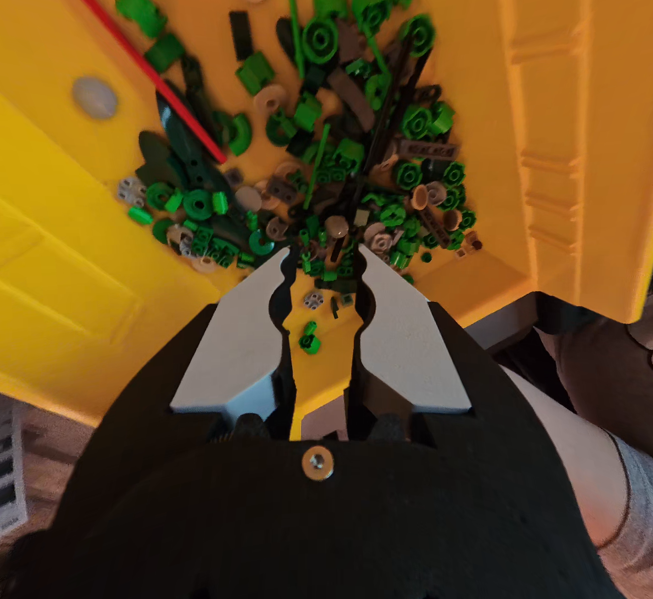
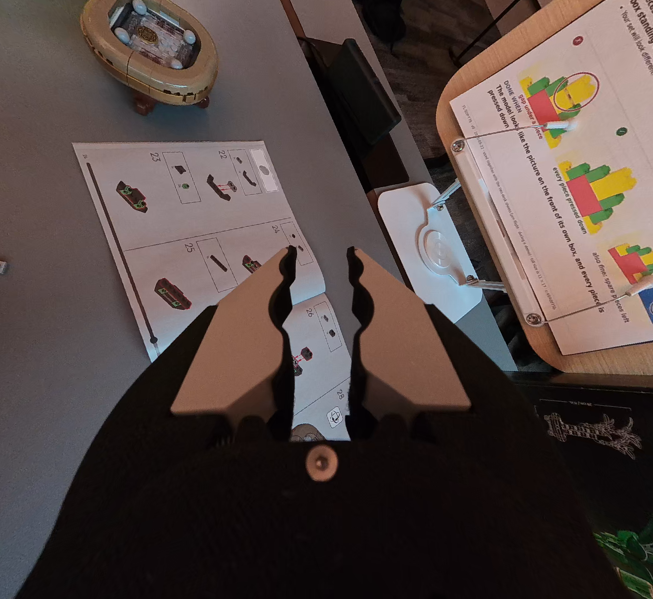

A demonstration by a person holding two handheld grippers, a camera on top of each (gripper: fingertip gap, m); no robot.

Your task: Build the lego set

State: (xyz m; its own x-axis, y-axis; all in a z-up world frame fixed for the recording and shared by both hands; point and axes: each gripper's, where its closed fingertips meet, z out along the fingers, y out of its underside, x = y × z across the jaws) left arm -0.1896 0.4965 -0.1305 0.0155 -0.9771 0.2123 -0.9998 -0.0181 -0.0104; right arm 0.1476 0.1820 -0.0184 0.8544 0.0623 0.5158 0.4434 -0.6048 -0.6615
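Observation:
In the left wrist view a heap of loose lego pieces [image 1: 318, 143], mostly green, dark green, brown and tan, lies in a yellow bin [image 1: 551, 122]. My left gripper [image 1: 324, 249] is open with its tips at the near edge of the heap, holding nothing. A red rod [image 1: 134, 52] lies across the left of the heap. In the right wrist view my right gripper [image 2: 321, 250] is open and empty above an open instruction booklet [image 2: 190, 221] on a grey table [image 2: 42, 193]. A tan oval lego pot [image 2: 148, 45] on dark feet stands at the back left.
A wooden stand [image 2: 459, 94] with a printed sheet [image 2: 565, 175] is at the right, past the table edge. A white base plate [image 2: 424, 239] sits below it. A dark box [image 2: 593, 440] lies at lower right. A person's leg [image 1: 583, 458] shows beside the bin. Across from one pair of fingers to the other is roughly 50 centimetres. The right gripper is farther from the red rod [image 1: 134, 52], some 50 centimetres, than the left, some 11 centimetres. From either gripper's tips it is about 25 centimetres to the tan oval lego pot [image 2: 148, 45].

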